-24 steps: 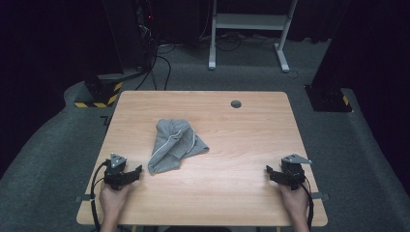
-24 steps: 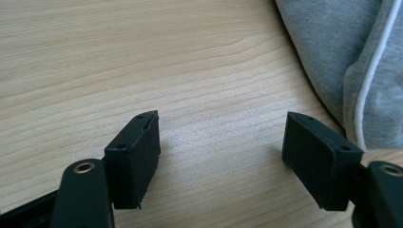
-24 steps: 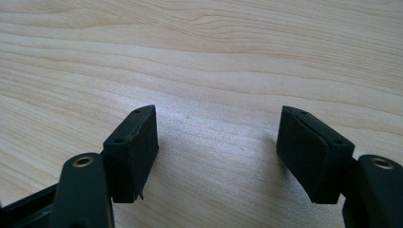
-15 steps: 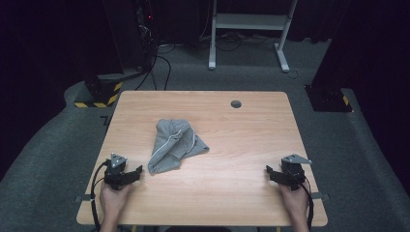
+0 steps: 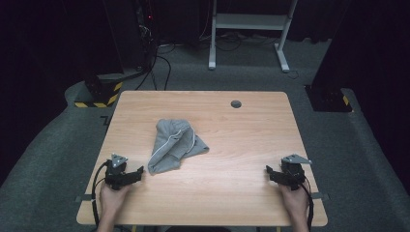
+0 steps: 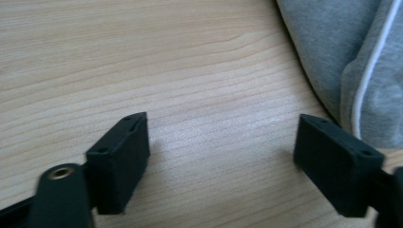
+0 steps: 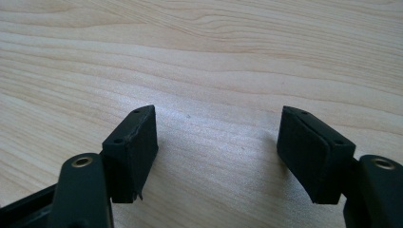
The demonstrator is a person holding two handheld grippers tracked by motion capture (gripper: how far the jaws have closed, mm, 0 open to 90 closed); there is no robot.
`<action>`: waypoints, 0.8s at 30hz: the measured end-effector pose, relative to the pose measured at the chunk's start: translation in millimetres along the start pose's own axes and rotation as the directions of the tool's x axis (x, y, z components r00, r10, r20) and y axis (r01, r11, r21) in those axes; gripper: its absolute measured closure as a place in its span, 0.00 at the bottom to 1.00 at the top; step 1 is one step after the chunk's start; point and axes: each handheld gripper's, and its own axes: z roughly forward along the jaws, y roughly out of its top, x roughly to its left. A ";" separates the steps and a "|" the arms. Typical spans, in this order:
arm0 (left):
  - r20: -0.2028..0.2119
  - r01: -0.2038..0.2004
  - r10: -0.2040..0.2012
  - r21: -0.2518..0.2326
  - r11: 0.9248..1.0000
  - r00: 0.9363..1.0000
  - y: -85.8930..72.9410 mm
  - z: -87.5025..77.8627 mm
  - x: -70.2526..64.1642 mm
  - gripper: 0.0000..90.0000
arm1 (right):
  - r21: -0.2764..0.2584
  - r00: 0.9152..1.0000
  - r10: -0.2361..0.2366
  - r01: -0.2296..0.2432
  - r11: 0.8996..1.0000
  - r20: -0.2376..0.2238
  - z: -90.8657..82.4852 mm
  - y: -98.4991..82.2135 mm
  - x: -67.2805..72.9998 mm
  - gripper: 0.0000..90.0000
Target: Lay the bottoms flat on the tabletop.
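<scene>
Nothing has shifted since the earlier frames: both hands sit where they were and the cloth lies unchanged. On the wooden table (image 5: 251, 145), a crumpled grey garment (image 5: 175, 143) with white piping lies left of centre, bunched rather than spread. At the near left, the left gripper (image 5: 137, 174) rests on the table with its jaws wide and empty, pointing at the cloth's near corner just beside it, likely poised to pinch it. At the near right, the right gripper (image 5: 270, 172) rests released over bare wood, well apart from the cloth.
</scene>
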 end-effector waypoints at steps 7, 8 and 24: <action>-0.005 0.007 -0.007 0.002 1.000 1.000 0.1 0.2 -0.4 0.16 | 0.000 1.000 0.000 0.000 1.000 0.000 0.0 0.0 0.0 0.33; -0.004 0.008 -0.008 0.002 1.000 1.000 0.0 0.1 -0.5 0.16 | 0.000 1.000 0.000 0.000 1.000 0.000 0.0 0.0 0.0 0.33; 0.026 0.012 -0.012 -0.003 1.000 1.000 -0.2 -1.8 -3.9 0.15 | 0.000 1.000 0.000 0.000 1.000 0.000 0.0 0.0 0.0 0.33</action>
